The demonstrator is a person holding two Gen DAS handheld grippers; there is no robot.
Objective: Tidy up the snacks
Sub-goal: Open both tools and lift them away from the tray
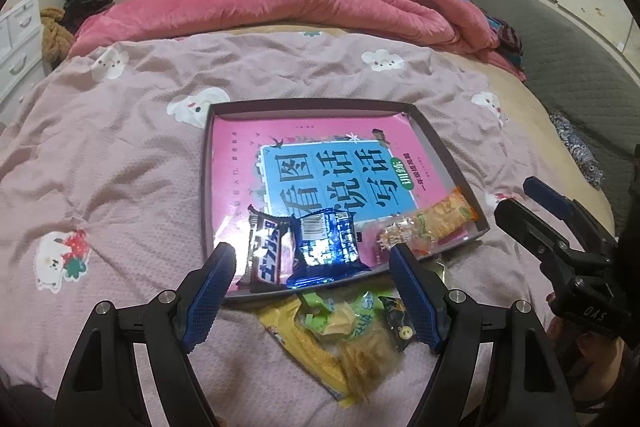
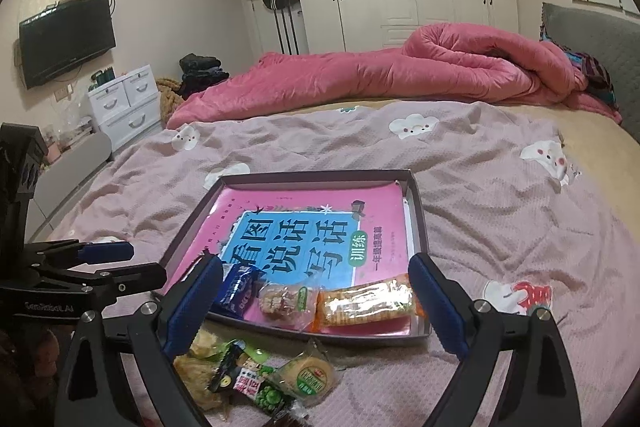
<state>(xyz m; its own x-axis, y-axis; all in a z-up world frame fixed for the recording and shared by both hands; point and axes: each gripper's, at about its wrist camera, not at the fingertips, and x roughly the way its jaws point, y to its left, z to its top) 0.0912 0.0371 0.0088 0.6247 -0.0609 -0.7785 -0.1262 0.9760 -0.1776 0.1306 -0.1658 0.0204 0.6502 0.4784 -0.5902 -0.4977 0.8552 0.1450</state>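
Note:
A shallow dark-rimmed tray [image 1: 204, 187] lies on the bed with a pink book [image 1: 320, 155] flat inside it. Along its near edge lie a black-and-silver bar [image 1: 266, 247], a blue packet [image 1: 326, 243], a small clear pack [image 1: 400, 237] and an orange cracker pack [image 1: 444, 215]. More snacks [image 1: 340, 327] lie loose on the cover in front of the tray. My left gripper [image 1: 314, 267] hovers open over the tray's near edge, holding nothing. My right gripper [image 2: 316, 263] is open and empty above the orange cracker pack [image 2: 368, 303] and the loose snacks [image 2: 256, 375].
A crumpled pink quilt [image 2: 400, 75] lies across the far side of the bed. The grey headboard [image 2: 592, 39] is at the right. White drawers [image 2: 124, 99] and a wall television [image 2: 68, 39] stand off the bed's left side. The mauve cover [image 1: 120, 167] spreads around the tray.

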